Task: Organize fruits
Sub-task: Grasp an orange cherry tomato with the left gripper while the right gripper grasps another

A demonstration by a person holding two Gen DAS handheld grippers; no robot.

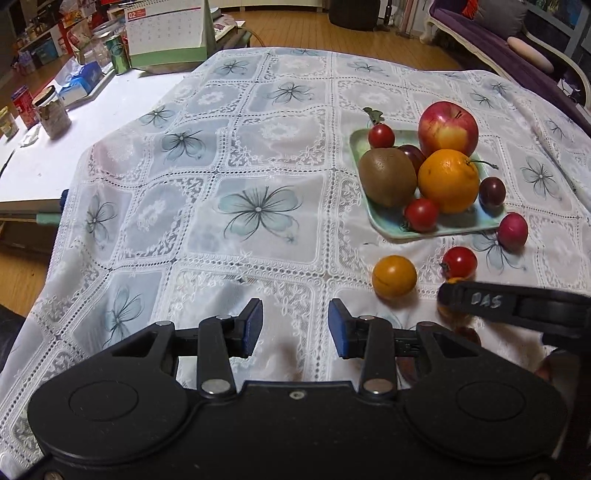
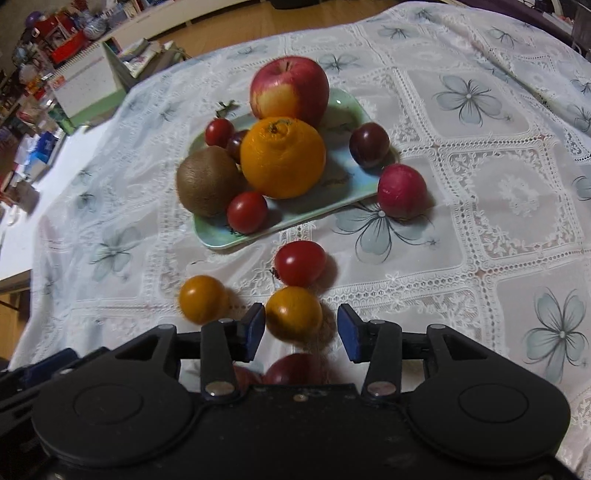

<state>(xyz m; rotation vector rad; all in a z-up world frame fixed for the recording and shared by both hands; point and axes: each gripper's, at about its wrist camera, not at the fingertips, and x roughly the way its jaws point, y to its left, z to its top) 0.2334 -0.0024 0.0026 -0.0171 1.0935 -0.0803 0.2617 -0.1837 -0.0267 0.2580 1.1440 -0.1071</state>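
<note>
A pale green tray (image 2: 343, 173) holds an apple (image 2: 290, 90), an orange (image 2: 282, 157), a kiwi (image 2: 207, 181), red cherry tomatoes and a dark plum (image 2: 369, 144). On the cloth nearer me lie a pink radish-like fruit (image 2: 402, 190), a red tomato (image 2: 300, 263) and two yellow tomatoes. My right gripper (image 2: 301, 328) is open, with one yellow tomato (image 2: 293, 314) lying between its blue pads, a gap on the right side. More red fruit (image 2: 295, 369) shows under its body. My left gripper (image 1: 295, 328) stands open over bare cloth, left of the other yellow tomato (image 1: 394, 277).
A lace cloth with blue flowers (image 1: 258, 210) covers the table. To the left is a white surface (image 1: 74, 155) with a jar (image 1: 51, 112), a can (image 1: 118, 55) and a desk calendar (image 1: 166, 33). A purple sofa (image 1: 517, 48) stands at the far right.
</note>
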